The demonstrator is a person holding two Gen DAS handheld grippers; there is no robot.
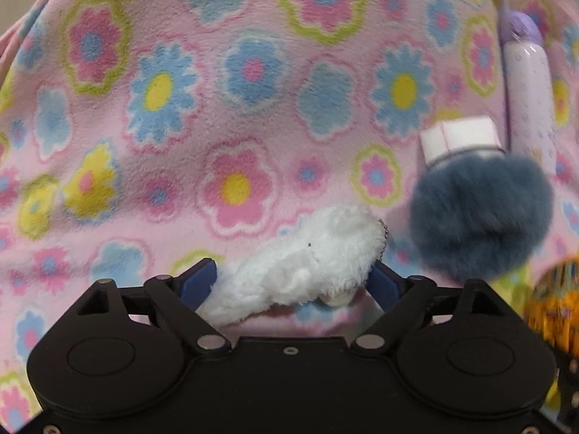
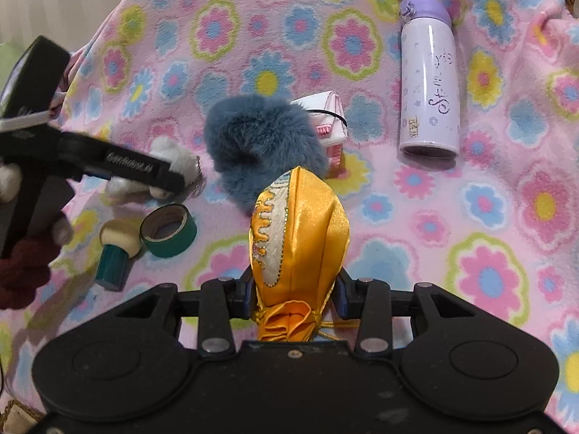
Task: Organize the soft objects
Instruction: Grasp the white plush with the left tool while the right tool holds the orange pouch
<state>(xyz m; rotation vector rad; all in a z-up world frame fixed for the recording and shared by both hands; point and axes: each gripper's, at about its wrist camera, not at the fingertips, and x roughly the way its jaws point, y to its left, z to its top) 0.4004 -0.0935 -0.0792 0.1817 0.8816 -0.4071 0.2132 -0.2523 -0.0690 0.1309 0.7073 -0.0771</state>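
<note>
Left claw [image 1: 293, 282] spread wide around a white fluffy plush [image 1: 300, 264], blue pads flanking it at either end, whether touching or just clear hard to tell; shaggy pile, small ball chain at its right end, lying on the pink flowered blanket [image 1: 181, 108]. Just to the right, a blue-grey fur pom-pom [image 1: 481, 217], round and dense, resting against a small white box [image 1: 459, 137]. Right claw [image 2: 293, 293] pinching a yellow satin pouch [image 2: 300, 238], glossy, embroidered in white and orange, gathered neck and gold cord down by the pads, body rising toward the pom-pom. Lilac bottle [image 2: 429, 83] lying well apart at upper right. Green tape roll [image 2: 170, 231] and a green-handled stamp [image 2: 115, 253] close together near the left claw. Wide open blanket ahead of the plush and to the right of the pouch; blanket edge curving away at far left.
</note>
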